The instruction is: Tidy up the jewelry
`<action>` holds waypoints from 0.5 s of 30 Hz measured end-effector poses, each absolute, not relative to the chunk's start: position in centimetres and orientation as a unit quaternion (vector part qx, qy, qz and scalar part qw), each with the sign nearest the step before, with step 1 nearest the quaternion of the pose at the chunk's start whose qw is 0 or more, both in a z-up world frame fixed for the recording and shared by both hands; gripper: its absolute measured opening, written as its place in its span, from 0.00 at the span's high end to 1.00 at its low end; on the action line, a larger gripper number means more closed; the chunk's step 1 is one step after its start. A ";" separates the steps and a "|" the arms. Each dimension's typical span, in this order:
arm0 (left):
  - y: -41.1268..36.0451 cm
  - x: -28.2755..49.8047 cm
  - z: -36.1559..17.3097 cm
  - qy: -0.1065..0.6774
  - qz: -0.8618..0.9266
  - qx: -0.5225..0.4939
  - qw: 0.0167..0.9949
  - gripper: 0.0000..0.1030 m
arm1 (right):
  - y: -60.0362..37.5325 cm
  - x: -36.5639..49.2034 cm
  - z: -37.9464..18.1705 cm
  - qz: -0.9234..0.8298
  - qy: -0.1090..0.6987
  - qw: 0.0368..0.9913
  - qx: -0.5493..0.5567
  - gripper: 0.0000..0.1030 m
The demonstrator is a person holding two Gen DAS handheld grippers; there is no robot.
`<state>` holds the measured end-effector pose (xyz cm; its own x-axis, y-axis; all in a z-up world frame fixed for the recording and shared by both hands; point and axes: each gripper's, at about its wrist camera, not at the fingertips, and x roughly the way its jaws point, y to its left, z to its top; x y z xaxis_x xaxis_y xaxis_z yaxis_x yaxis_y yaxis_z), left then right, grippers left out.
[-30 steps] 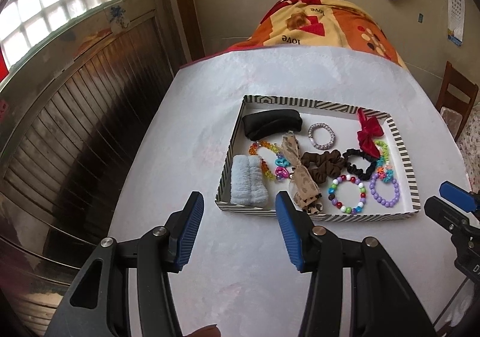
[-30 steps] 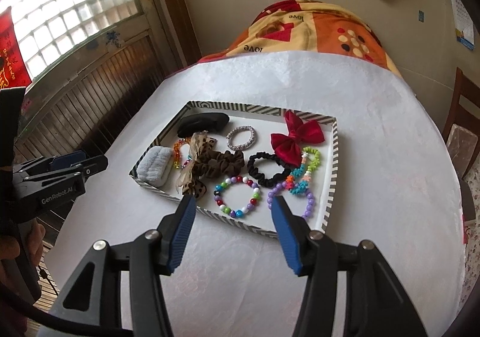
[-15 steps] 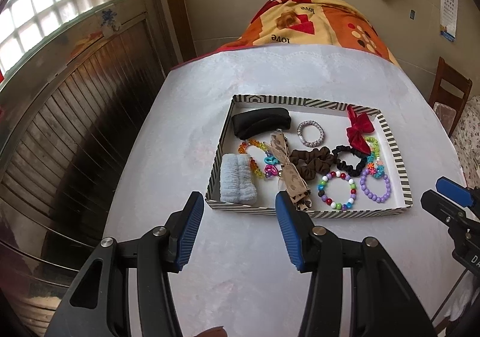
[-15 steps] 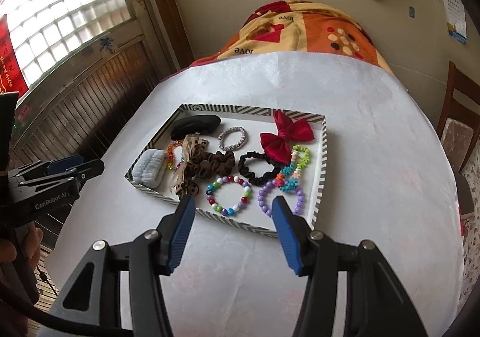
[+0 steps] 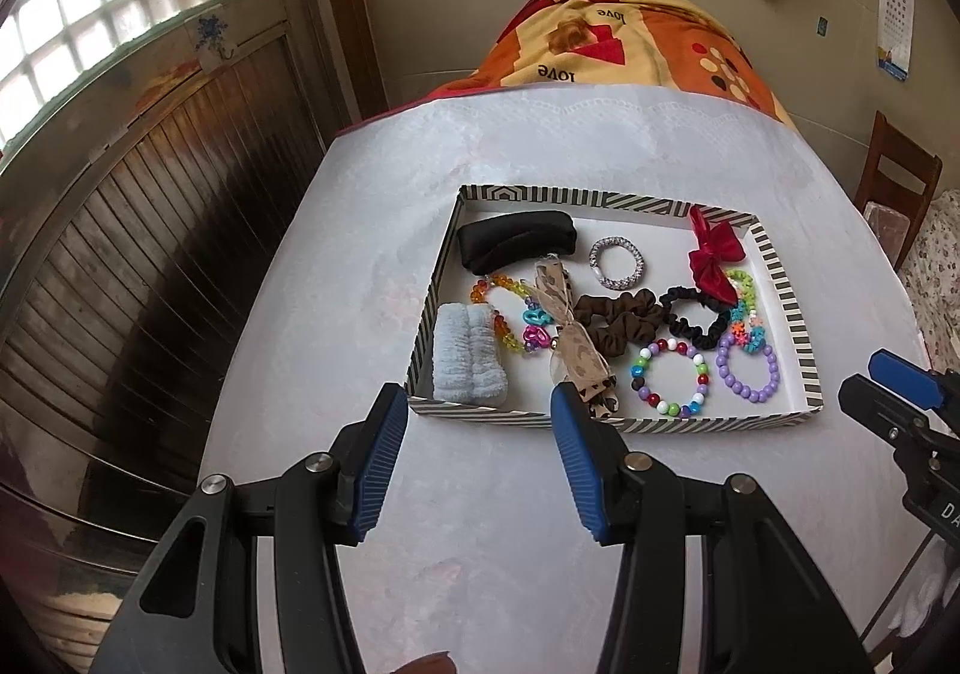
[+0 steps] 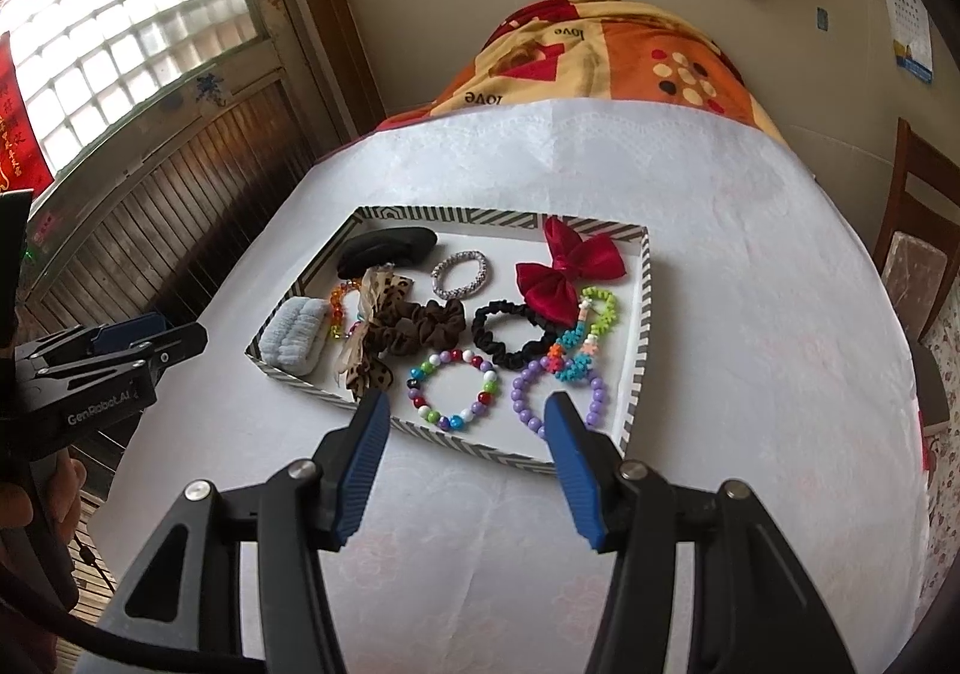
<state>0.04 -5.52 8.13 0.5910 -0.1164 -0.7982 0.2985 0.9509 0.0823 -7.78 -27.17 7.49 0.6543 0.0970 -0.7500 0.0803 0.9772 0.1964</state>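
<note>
**Beads and scrunchies wait in striped tray**

A shallow striped tray [image 6: 643,314] on the white-covered tabletop [image 6: 750,314] holds a glossy multicoloured bead bracelet [image 6: 454,390], a lilac bead ring [image 6: 555,392], a crinkled black scrunchie [image 6: 510,335] and a satin red bow [image 6: 567,269]. The right claw [image 6: 465,419] hangs wide and empty just before the tray's near edge; the left claw [image 5: 474,416] likewise. Only the left view shows the fluffy blue band [image 5: 468,353] up close.

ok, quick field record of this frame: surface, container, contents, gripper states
surface: table under a white cloth
container: striped-rim tray, shallow, open
contents: black pouch, silver bracelet, red bow, brown scrunchie, black scrunchie, multicolour bead bracelet, purple bead bracelet, pale blue scrunchie
left gripper: open, empty, short of the tray
right gripper: open, empty
</note>
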 end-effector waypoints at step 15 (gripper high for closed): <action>-5.5 0.1 8.1 0.437 -0.117 0.103 0.886 0.59 | -27.2 -7.7 7.2 0.004 0.418 0.902 0.108 0.45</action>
